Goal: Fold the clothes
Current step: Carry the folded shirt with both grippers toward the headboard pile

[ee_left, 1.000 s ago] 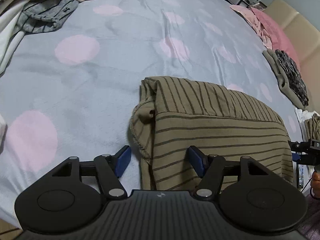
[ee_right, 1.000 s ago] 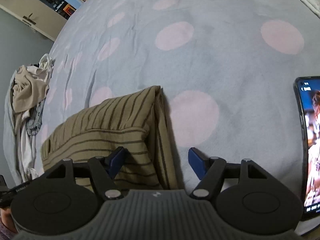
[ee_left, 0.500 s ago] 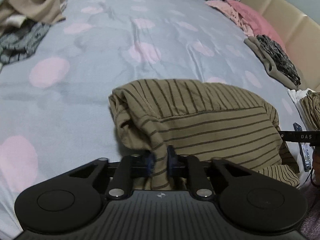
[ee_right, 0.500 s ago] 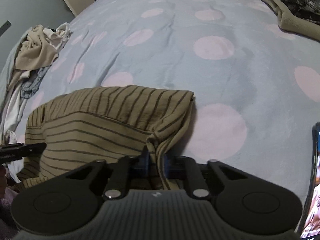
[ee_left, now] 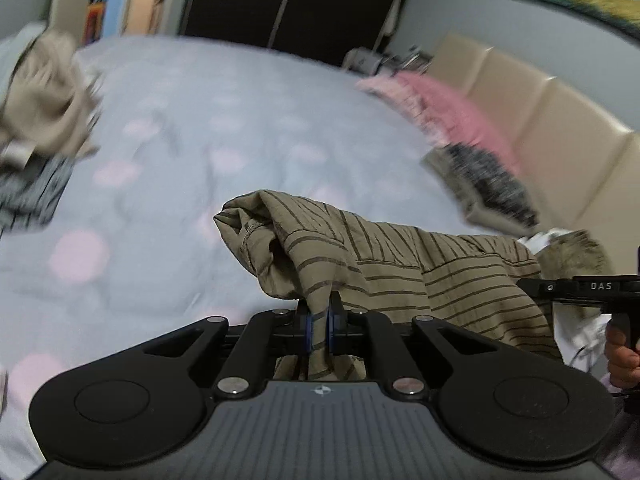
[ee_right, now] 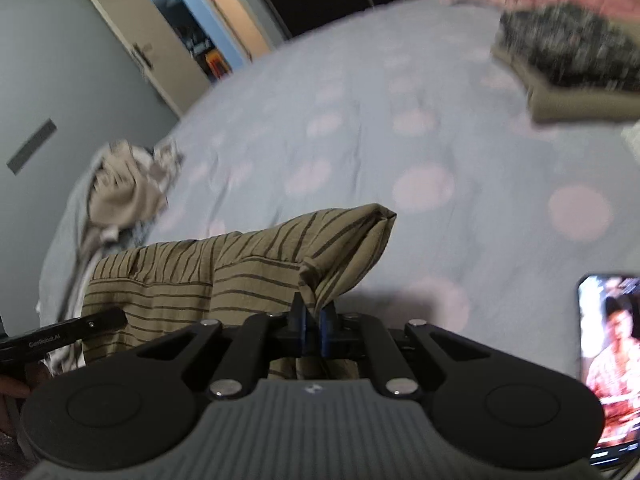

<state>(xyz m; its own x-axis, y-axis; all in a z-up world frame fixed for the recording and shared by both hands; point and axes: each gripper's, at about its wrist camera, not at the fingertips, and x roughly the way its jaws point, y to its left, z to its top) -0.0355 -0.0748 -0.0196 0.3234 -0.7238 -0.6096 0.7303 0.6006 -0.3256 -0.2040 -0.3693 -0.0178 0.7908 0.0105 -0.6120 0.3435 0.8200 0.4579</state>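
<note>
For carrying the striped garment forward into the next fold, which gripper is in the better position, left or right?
Neither clearly: left gripper and right gripper each clamp one near corner of the striped garment, so both should probably move together.

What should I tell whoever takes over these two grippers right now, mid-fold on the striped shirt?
Left gripper: jaws shut on the striped shirt at its near left corner.
Right gripper: jaws shut on the same shirt at its near right corner.
Shirt: partly folded, near edge raised off the dotted bedsheet, far part hanging down toward it.
Done: both corners gripped.
Left: probably carry the near edge over to finish the fold, release, then move to the unfolded pile. Folded clothes sit at the far side; a phone lies by the right gripper.
</note>
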